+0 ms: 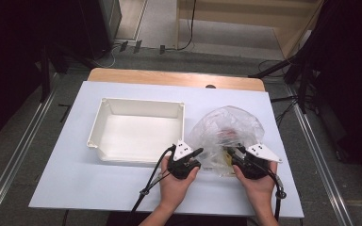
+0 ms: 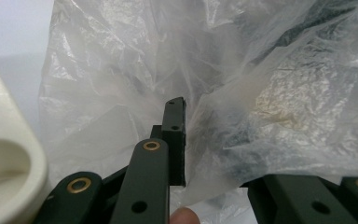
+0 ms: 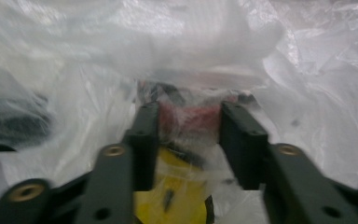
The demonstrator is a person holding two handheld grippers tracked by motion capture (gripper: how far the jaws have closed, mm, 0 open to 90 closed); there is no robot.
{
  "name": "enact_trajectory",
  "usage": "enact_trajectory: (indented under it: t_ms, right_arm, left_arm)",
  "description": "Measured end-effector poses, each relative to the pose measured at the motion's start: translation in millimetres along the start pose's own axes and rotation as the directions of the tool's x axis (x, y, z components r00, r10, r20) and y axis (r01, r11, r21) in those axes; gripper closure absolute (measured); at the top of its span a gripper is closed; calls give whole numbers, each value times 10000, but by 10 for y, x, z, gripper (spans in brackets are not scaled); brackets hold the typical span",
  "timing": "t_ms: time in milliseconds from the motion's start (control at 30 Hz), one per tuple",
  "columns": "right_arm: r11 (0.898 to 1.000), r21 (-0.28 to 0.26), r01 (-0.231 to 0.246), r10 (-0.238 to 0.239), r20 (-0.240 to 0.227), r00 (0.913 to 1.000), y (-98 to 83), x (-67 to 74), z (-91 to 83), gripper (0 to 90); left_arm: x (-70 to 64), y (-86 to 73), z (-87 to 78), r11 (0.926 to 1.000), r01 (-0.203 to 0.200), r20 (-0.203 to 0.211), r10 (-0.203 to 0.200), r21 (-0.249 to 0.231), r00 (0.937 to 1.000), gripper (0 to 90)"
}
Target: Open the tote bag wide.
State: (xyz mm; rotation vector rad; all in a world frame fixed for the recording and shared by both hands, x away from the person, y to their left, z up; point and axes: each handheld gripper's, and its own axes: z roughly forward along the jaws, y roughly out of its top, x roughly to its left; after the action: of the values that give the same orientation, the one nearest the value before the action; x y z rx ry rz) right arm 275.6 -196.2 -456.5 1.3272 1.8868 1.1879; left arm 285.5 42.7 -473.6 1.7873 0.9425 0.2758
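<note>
Standing at the near edge, noting from largest down: white table carries a cream plastic tray left of centre, empty as far as I can see. Just right of it, toward the near right part of the table, sits a crumpled clear plastic bag with red and yellow items inside, not identifiable through the film.

Left gripper pinches a fold of bag film at the bag's left side; its jaws stand close on the plastic. Right gripper has its jaws spread, film and the red item between them, pads not visibly pressing.

Risk, my judgement: thin film may tear or slip from the left pinch if the hands pull apart, or the right jaws could catch film instead of the contents.
</note>
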Motion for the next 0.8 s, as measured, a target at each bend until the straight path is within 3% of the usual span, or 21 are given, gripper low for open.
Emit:
enact_trajectory:
  t_ms: [167,267,400,467,533,600,667,800]
  right_arm:
    - [9981,616,95,-61,-552,9985,-90,-18,-38,900]
    - [9923,1229,144,-38,-860,9963,-173,-18,-30,900]
    - [9716,2354,225,102,-1368,9905,-269,-15,4,900]
    - [9679,2507,172,235,-1583,9871,-290,-22,-7,870]
    - [9777,2097,113,244,-1672,9856,-282,-33,-71,723]
    - [9870,1608,63,232,-1807,9833,-257,-50,-149,644]
    - [9972,743,-96,233,-1864,9822,-210,-69,-281,614]
    - [9980,-537,-320,218,-1813,9832,-113,-130,-502,607]
  left_arm:
    - [-1,0,0,10000,-1,-14,1,9,10000,752]
    - [-2,-1,-2,10000,3,-6,-3,20,10000,751]
    - [0,-1,-2,10000,10,22,-10,34,10000,751]
    - [2,1,-2,10000,-1,47,1,55,10000,751]
    - [4,1,-3,10000,13,77,-13,57,10000,751]
    - [3,1,-5,10000,39,82,-39,48,10000,751]
    - [6,1,-6,10000,37,105,-37,10,9999,751]
    - [7,1,-9,10000,33,106,-33,-8,9999,751]
